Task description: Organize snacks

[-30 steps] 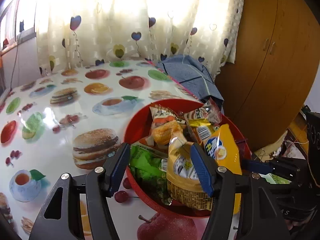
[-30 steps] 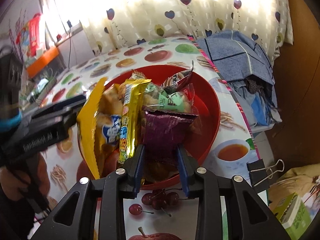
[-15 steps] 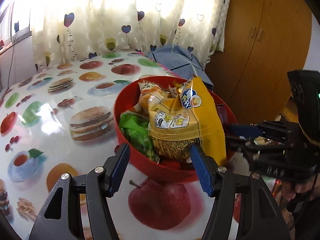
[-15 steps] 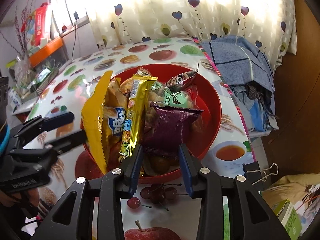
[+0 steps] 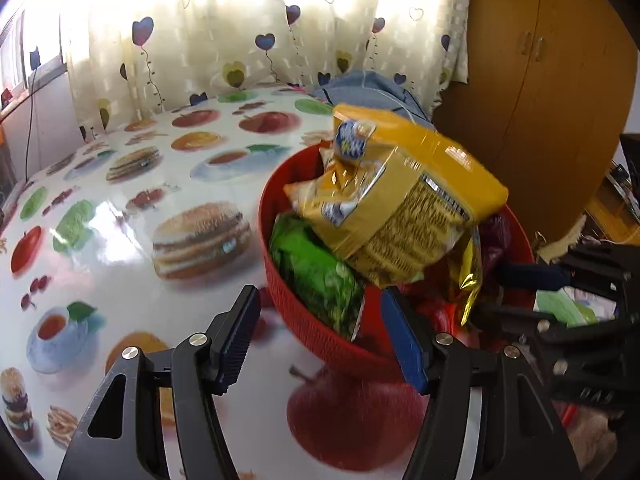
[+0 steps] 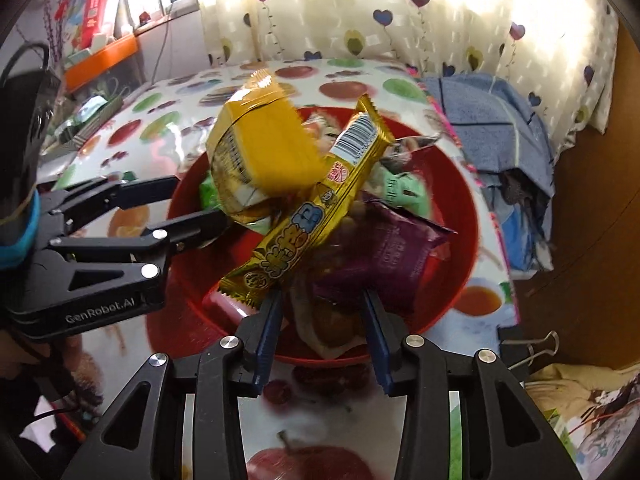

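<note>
The yellow snack bag sits atop the red bowl at twelve o'clock from the left hand-held gripper, jaws apart; the right hand-held gripper, also apart, seems equally near.

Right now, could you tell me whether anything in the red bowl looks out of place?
The large yellow snack bag tilts high above the red plastic bowl, propped on other packets, overhanging the rim and looking unsettled.
</note>
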A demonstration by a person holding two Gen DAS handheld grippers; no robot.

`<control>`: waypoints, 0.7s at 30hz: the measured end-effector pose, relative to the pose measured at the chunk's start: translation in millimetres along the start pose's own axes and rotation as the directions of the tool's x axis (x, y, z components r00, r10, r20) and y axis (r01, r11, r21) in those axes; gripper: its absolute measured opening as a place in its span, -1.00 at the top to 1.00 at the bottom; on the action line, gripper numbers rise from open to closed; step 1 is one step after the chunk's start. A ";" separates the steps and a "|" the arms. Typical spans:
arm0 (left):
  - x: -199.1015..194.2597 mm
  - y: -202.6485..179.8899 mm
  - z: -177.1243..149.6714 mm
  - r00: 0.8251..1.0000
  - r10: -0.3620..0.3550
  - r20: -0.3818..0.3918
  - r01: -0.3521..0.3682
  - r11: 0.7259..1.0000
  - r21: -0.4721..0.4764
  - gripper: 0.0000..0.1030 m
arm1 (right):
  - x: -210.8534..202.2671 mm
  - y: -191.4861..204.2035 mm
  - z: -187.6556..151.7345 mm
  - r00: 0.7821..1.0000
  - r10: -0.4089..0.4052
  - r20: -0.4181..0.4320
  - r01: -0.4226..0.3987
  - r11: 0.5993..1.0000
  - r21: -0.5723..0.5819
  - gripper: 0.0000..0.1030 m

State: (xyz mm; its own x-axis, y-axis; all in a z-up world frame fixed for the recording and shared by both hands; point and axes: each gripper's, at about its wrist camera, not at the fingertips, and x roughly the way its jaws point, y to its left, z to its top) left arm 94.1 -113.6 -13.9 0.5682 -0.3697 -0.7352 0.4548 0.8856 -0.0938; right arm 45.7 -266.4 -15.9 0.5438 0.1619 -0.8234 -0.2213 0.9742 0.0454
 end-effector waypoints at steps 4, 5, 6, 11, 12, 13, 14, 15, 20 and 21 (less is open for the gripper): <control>-8.9 1.6 -8.5 1.000 -0.016 0.000 0.016 1.000 -0.010 -0.23 | -3.4 2.9 -5.7 0.999 0.032 -0.030 -0.032 0.999 0.002 0.25; -11.6 2.0 -10.8 1.000 -0.018 0.000 0.018 1.000 -0.011 -0.23 | -4.1 3.5 -6.4 0.999 0.035 -0.037 -0.035 0.999 0.001 0.25; -13.0 2.6 -12.1 1.000 -0.026 0.000 0.026 1.000 -0.012 -0.23 | -5.1 4.1 -7.5 0.998 0.038 -0.045 -0.038 0.999 -0.001 0.25; -21.9 7.2 -11.0 1.000 -0.013 0.021 0.014 1.000 -0.025 -0.23 | -14.7 2.9 -12.5 0.999 0.027 -0.023 -0.027 1.000 0.010 0.25; -24.4 8.5 -9.0 0.999 -0.016 0.031 0.017 0.999 -0.032 -0.23 | -18.0 1.9 -13.2 1.000 0.009 -0.007 -0.009 1.000 0.017 0.25; -28.0 9.6 -6.4 0.999 -0.020 0.045 0.021 0.999 -0.040 -0.23 | -20.2 0.9 -13.2 1.000 0.006 0.005 -0.006 1.000 0.023 0.25; -31.9 10.4 -3.0 0.998 -0.018 0.063 0.021 0.999 -0.047 -0.23 | -24.3 -1.7 -12.7 1.000 0.009 0.029 -0.010 0.999 0.038 0.25; -35.5 10.4 0.7 0.997 -0.019 0.079 0.023 0.998 -0.053 -0.23 | -27.2 -4.4 -11.6 0.999 0.009 0.047 -0.012 0.998 0.055 0.25; -48.8 2.2 28.1 0.985 -0.043 0.167 0.055 0.996 -0.069 -0.23 | -39.5 -18.9 -6.2 0.992 -0.004 0.126 -0.014 0.990 0.143 0.25; -50.1 -1.9 33.9 0.982 -0.048 0.180 0.060 0.996 -0.063 -0.23 | -41.0 -20.9 -5.5 0.990 -0.011 0.141 -0.012 0.987 0.160 0.25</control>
State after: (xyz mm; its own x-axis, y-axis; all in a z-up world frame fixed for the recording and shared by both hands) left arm 88.0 -106.3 45.9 0.6600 -0.4561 -0.5969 0.4439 0.8778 -0.1800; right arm 23.5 -294.4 13.8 0.6550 0.1717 -0.7359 -0.0956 0.9849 0.1446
